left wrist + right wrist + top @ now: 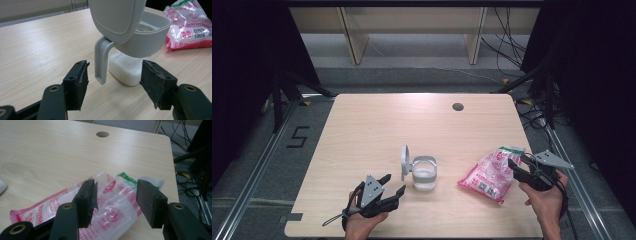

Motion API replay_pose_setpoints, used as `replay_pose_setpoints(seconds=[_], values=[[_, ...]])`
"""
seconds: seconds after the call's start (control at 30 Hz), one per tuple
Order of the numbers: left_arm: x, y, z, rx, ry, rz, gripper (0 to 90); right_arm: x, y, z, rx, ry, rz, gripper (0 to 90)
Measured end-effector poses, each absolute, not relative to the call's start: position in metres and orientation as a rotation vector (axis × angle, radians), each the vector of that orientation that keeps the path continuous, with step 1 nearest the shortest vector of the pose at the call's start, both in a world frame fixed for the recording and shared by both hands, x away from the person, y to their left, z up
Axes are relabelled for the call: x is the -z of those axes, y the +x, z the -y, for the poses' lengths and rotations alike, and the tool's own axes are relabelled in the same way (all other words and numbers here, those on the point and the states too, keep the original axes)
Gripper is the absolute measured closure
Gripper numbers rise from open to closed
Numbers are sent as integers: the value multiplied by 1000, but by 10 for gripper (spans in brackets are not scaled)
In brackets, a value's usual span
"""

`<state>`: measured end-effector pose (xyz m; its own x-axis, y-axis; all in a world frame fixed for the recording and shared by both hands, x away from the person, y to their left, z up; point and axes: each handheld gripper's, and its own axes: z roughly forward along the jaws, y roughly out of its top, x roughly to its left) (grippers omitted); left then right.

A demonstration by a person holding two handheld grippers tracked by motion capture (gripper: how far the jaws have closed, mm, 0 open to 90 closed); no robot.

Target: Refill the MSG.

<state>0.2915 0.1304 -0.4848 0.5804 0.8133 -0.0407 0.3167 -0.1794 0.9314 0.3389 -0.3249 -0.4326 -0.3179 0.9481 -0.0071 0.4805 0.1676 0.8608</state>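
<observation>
A clear jug (pixel 424 175) with a grey flip lid (pixel 405 161) standing open holds white powder, near the table's front middle. In the left gripper view the jug (pixel 127 70) and its grey handle (pixel 101 60) sit just beyond my left gripper (pixel 115 75), which is open with nothing between its pads. From above, the left gripper (pixel 395 183) is a little left of the jug, apart from it. A pink-and-white plastic bag (pixel 488 176) lies flat to the right. My right gripper (pixel 517 161) hovers at the bag's right end. Its jaws (pixel 116 185) stand open above the bag (pixel 45 207), pads not pressing it.
The wooden table (pixel 377 125) has a round cable hole (pixel 457 106) at the back right. Its right edge runs close to the right hand, with cables and stand legs on the floor beyond (pixel 192 170). The back half of the tabletop is bare wood.
</observation>
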Motion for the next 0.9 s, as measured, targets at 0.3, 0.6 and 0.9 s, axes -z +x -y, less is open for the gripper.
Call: replay_pose_setpoints(seconds=[0.3, 0.6, 0.9], values=[[483, 293, -137, -610, 1735, -947, 403, 431, 330, 304, -1117, 1320, -1926, 484], [481, 296, -140, -615, 1731, -949, 446, 440, 323, 274, -1148, 1204, -2081, 467], [477, 300, -146, -651, 1748, -943, 469, 451, 314, 254, -1192, 1161, -2181, 446]])
